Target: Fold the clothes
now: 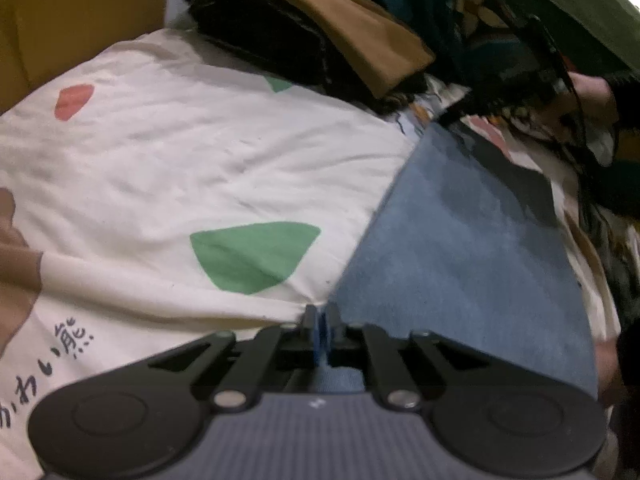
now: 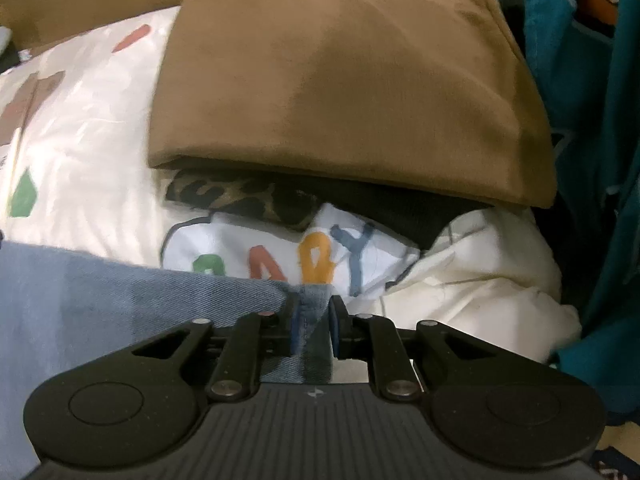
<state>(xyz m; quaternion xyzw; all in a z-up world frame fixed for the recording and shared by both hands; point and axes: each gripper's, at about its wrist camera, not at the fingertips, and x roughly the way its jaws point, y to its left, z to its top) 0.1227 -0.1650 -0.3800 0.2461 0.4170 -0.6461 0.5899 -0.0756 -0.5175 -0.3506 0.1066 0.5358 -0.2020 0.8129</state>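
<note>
Left tool nearest lens, jaws nearly shut, pinching corner of blue denim garment. Right tool narrow, denim hem between its pads.

Risks: thin pinch may slip if pulled taut; right grip looks loose, hem could drop out.

Denim hangs stretched between both tools over white patterned bedsheet, near folded brown cloth; flat, faded, stiff weave.

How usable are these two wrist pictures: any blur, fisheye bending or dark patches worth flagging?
Left wrist view: dim and soft, the blue denim smeared, the top right corner nearly black, the bedsheet bowed by the fisheye. Right wrist view: brighter on the brown folded cloth, with deep shadow beneath it, soft edges on the lettering, and the denim strip sharp enough between the right tool fingers.
</note>
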